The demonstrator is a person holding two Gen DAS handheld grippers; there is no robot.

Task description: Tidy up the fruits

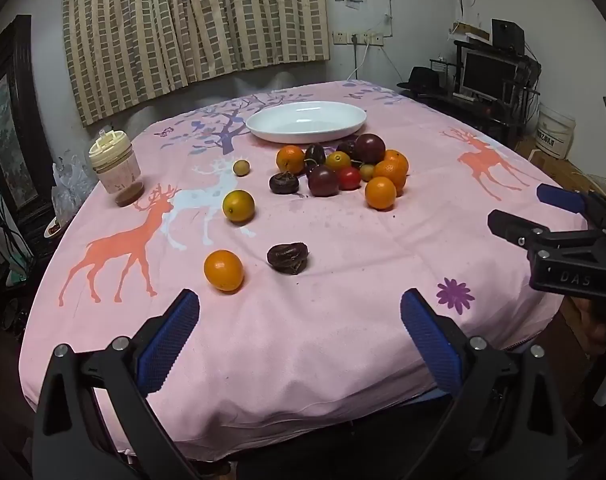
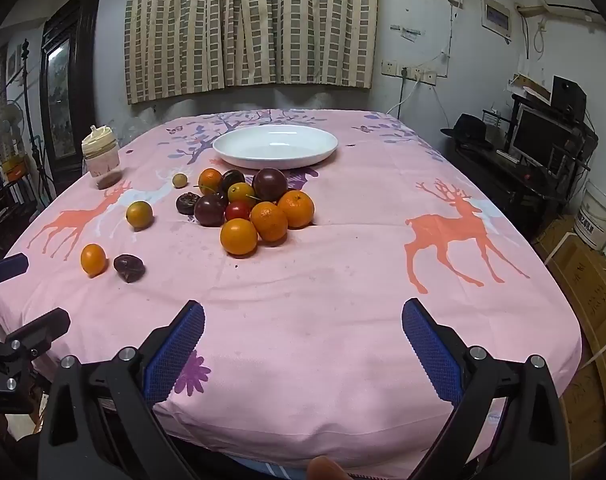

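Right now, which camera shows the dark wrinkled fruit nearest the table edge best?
The left wrist view: the wrinkled dark fruit sits near centre, large, creases visible. The right wrist view shows it smaller, off to the left, beside an orange.

Black plastic left gripper (image 1: 299,300), blue cross-hatched fingers (image 1: 171,340), silver screws, right gripper (image 2: 303,312) alike

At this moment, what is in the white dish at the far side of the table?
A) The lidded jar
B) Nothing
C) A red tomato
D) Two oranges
B: the white dish shows only its bare inside, while the pile of fruit lies on the cloth in front of it.
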